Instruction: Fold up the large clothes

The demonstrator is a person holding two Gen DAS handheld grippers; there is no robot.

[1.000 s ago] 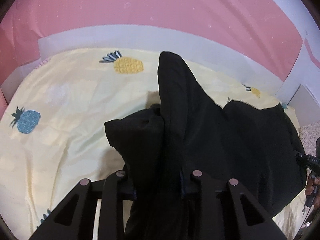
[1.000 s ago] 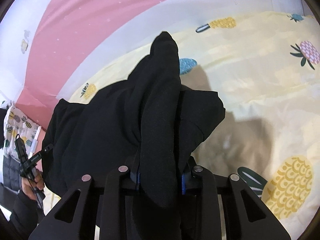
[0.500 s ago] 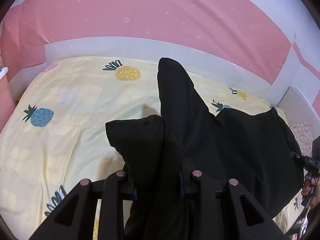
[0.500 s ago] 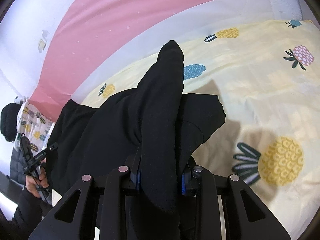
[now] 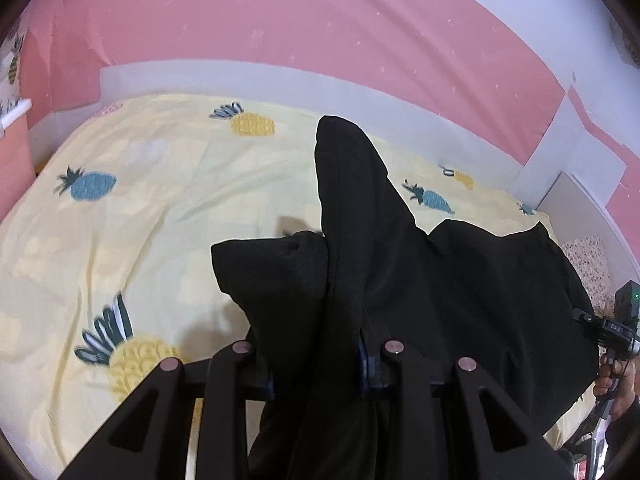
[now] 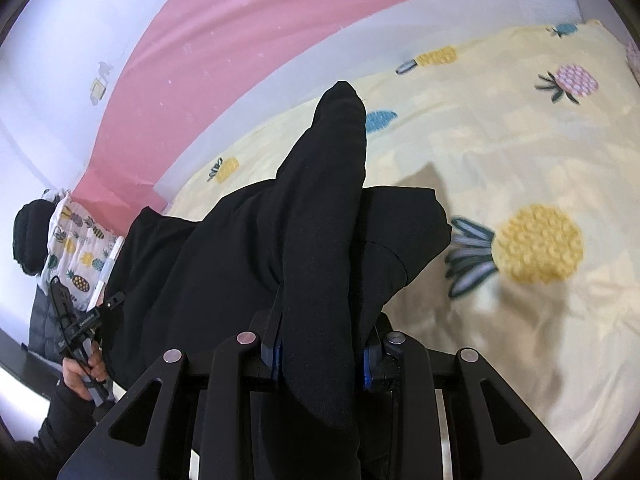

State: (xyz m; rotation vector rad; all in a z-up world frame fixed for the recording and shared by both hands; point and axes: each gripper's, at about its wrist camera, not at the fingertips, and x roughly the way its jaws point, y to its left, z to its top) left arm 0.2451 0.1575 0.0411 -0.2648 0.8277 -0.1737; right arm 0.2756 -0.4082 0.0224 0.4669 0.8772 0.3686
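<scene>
A large black garment (image 5: pixel 460 280) hangs between my two grippers above a yellow bed sheet with pineapple prints (image 5: pixel 140 208). My left gripper (image 5: pixel 316 364) is shut on one bunched edge of it; cloth drapes over the fingers and hides the tips. My right gripper (image 6: pixel 324 356) is shut on the other edge of the black garment (image 6: pixel 224 256), which also covers its fingers. The cloth is stretched between them, held off the sheet (image 6: pixel 520 152). Each view shows the other gripper held in a hand at its edge.
A pink wall (image 5: pixel 320 32) with a white band runs behind the bed. A pineapple-print cloth (image 6: pixel 76 248) and dark items sit beside the bed on the left of the right wrist view. A grey panel (image 5: pixel 576 204) stands at the bed's far right corner.
Both grippers have risen and pulled back with the garment; more of the sheet shows beneath, with a large yellow pineapple now near each gripper. The grips are unchanged.
</scene>
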